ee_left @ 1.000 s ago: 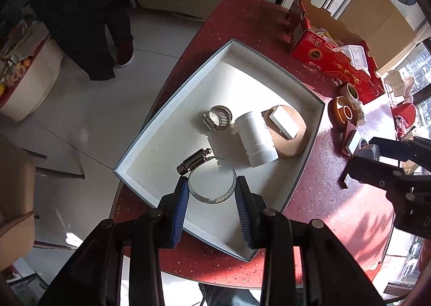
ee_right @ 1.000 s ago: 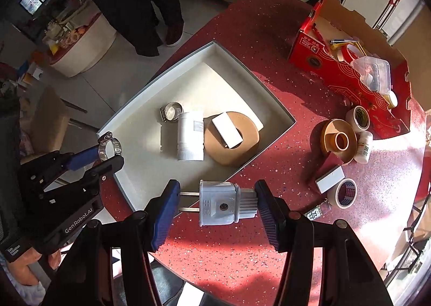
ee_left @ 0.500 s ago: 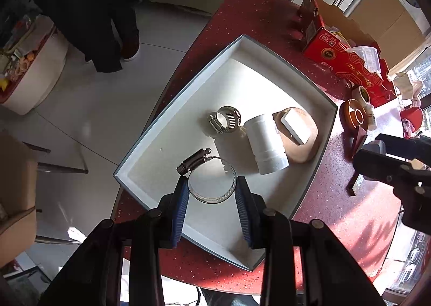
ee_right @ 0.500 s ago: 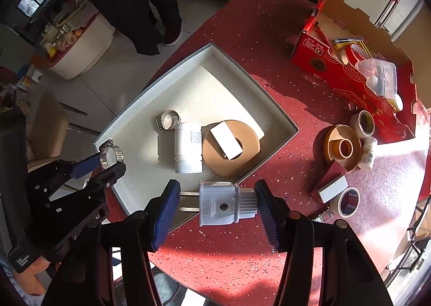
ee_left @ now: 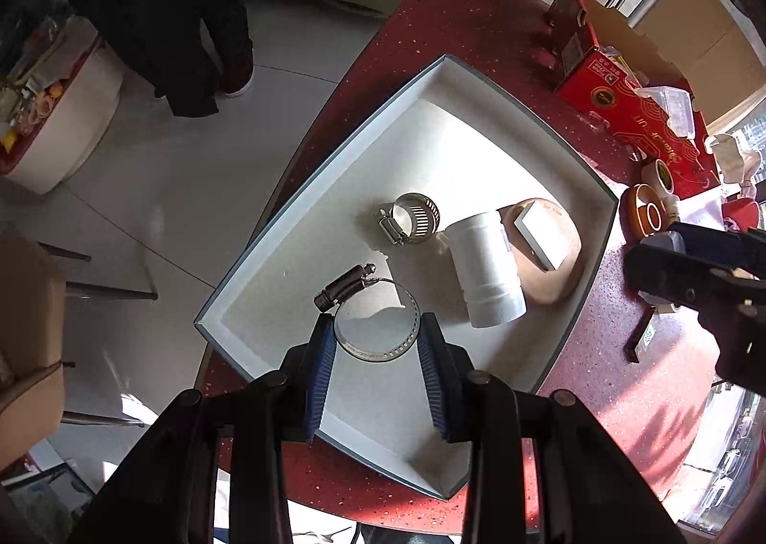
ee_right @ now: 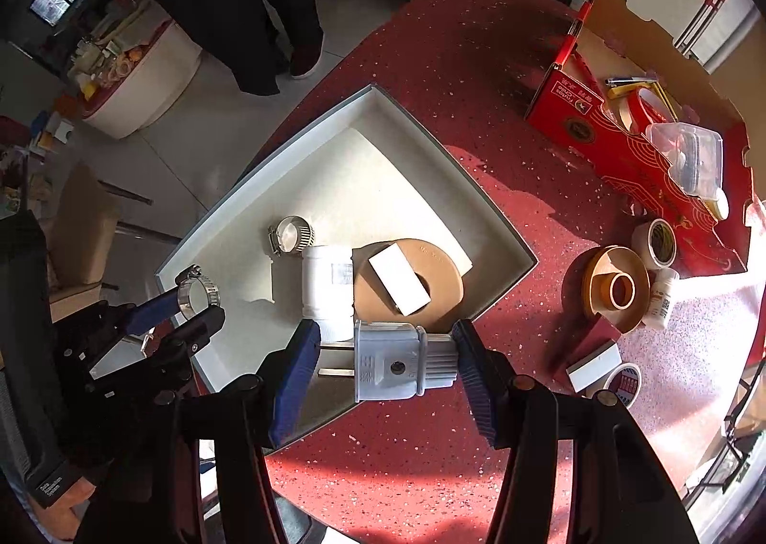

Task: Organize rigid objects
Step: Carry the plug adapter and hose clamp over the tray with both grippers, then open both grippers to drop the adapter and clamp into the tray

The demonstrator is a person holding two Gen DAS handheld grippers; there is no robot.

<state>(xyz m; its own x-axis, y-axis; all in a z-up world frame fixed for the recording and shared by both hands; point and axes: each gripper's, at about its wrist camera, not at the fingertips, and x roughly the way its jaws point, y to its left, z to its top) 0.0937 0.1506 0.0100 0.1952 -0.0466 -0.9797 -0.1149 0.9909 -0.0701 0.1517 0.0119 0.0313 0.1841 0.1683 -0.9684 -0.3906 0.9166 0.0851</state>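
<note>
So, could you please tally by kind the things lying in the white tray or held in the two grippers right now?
Hose clamps: 2, a small one in the tray and a large one held in the left gripper.
White pipe fitting: 1.
Brown tape roll: 1.
White block on the roll: 1.
Plug in the right gripper: 1.
Total: 6.

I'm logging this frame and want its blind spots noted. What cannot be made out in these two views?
- Left wrist view: the plug is almost wholly hidden by the right gripper, seen side-on.
- Right wrist view: the hole of the brown tape roll is covered by the white block.
- Both views: print on the red box and small bottle is too small to read.
- Right wrist view: part of the large hose clamp sits behind the left gripper's finger.
</note>
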